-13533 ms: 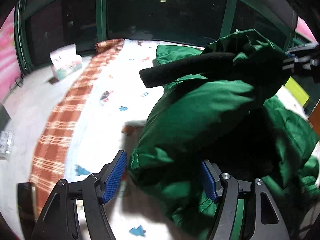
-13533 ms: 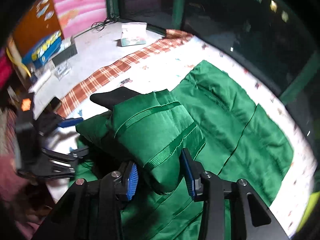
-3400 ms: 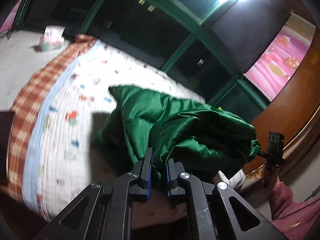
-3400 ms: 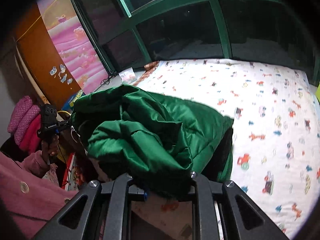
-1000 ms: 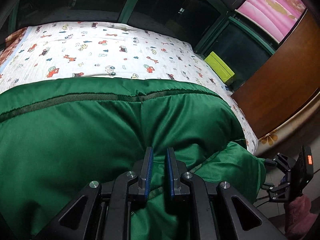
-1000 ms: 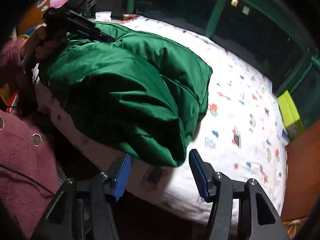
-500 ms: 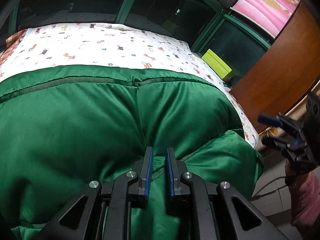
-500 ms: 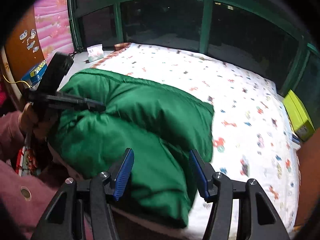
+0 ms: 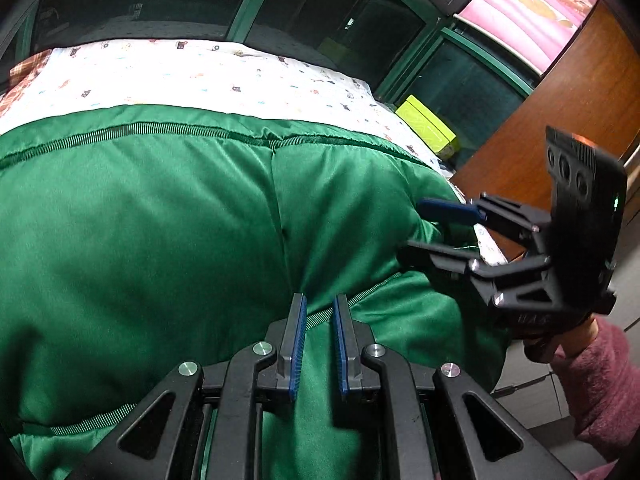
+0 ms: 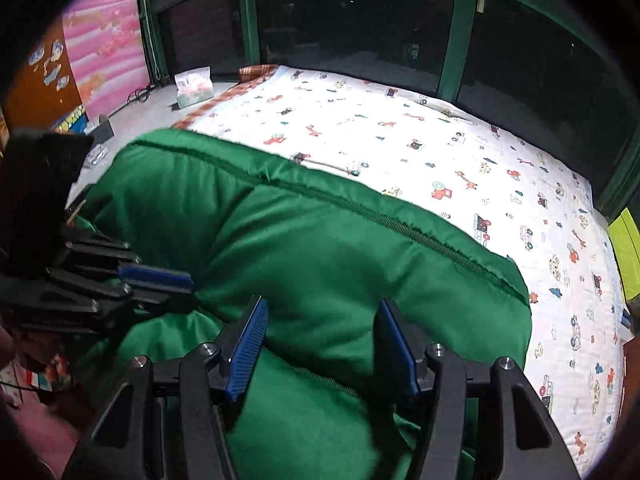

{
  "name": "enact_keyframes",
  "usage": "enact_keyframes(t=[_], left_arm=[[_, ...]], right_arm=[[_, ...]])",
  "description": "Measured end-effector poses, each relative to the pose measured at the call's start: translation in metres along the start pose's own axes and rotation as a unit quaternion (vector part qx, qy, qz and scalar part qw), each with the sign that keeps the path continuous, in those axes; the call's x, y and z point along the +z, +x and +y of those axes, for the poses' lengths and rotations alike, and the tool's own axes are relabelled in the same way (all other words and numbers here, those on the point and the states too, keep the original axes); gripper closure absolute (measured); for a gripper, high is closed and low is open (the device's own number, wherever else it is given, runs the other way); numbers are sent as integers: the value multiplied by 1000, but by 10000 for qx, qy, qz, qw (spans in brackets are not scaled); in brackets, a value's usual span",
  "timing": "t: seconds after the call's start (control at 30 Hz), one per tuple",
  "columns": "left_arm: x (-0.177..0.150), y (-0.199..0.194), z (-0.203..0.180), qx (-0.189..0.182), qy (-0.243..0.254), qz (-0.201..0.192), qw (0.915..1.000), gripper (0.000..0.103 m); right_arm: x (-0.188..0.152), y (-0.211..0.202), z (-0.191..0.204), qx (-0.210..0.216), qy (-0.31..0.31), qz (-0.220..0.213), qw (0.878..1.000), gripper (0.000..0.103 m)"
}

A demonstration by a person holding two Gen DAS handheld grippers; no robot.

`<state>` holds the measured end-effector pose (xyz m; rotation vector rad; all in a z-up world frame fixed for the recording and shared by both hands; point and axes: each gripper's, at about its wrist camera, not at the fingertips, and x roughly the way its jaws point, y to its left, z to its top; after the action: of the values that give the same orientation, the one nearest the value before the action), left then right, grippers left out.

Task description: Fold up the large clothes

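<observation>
Folded green padded coat [image 10: 320,248] on the bed [image 10: 460,152]; left gripper [image 9: 319,332] jaws nearly together over it, right gripper [image 10: 320,344] jaws apart above it.

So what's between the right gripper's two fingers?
A bulge of the green coat sits between the open right gripper fingers, seen in the right wrist view.

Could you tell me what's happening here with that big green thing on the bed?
A person with a handheld gripper in each hand is folding a green padded coat on a bed with a cartoon-print sheet. The left gripper is nearly closed around a fold of the coat near its ribbed seam. The right gripper is open, straddling the folded bulk at the bed's near edge.
</observation>
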<state>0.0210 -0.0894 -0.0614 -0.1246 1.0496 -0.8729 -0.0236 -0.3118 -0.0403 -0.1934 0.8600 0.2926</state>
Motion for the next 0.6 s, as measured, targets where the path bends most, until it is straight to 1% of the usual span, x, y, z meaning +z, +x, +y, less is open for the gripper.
enact_keyframes(t=[0.07,0.2,0.27,0.33,0.4,0.6], left_arm=[[-1,0,1,-24,-4,6,10000,88],[-4,1,2,-42,-22,17,10000,88],[-4,2,2,-37,-20,24,10000,88],[-6,3,1,-33,-11,32,10000,88],[-7,3,-1,-19,27,36,10000,88],[-10,7,-3,-34,20,43,10000,88]], right_arm=[[-9,-1,0,13,-27,32,10000,35],[-26,-1,4,-134,-179,116,9997,32],[-34,-2,2,-73,-82,138,9998,31],[-43,-5,-5,77,142,172,9997,31],[-50,-7,-8,156,209,157,9995,31],[-64,-4,-7,128,210,115,9996,31]])
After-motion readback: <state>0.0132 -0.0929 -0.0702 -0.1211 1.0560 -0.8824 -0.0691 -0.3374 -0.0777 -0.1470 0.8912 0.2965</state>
